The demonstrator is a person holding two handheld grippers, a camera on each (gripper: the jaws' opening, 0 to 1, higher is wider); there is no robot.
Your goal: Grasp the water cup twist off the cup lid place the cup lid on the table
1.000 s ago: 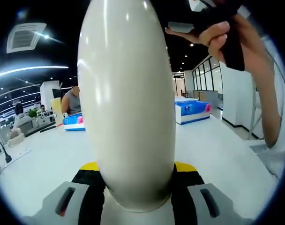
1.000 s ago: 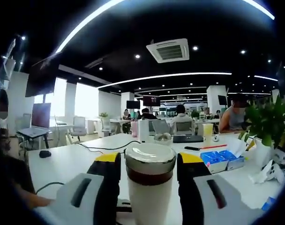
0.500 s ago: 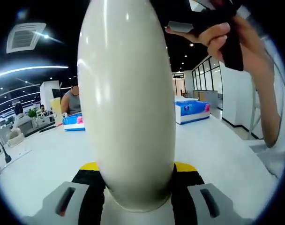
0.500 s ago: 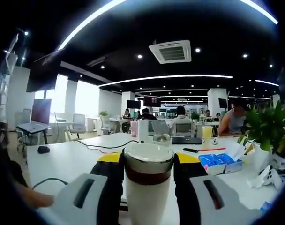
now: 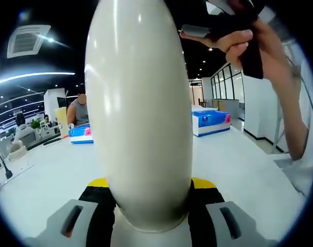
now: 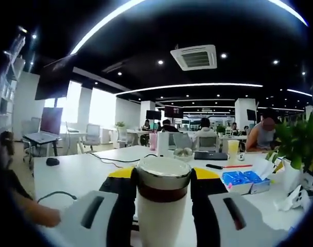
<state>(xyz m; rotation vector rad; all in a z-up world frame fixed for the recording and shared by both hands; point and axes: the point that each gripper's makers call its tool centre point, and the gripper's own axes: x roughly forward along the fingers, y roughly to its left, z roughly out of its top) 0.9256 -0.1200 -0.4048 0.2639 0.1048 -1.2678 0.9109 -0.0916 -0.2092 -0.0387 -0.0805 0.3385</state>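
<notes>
While clamped by both grippers, water cup point(image 5: 138, 113), cup lid point(image 6: 163, 168) on.

White table point(image 6: 79, 177) bears blue tissue packs point(image 6: 242, 180).

open-plan office | long white desks point(image 6: 94, 172) | laptop point(image 6: 43, 135) left of them | seated people beyond | ceiling air-conditioning unit point(image 6: 194, 56) and strip lights above the desks

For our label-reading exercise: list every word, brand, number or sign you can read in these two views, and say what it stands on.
None can be read.
Blue boxes: print too blurred to read.
Blue packets: markings too small.
Water cup and cup lid: no lettering visible.
</notes>
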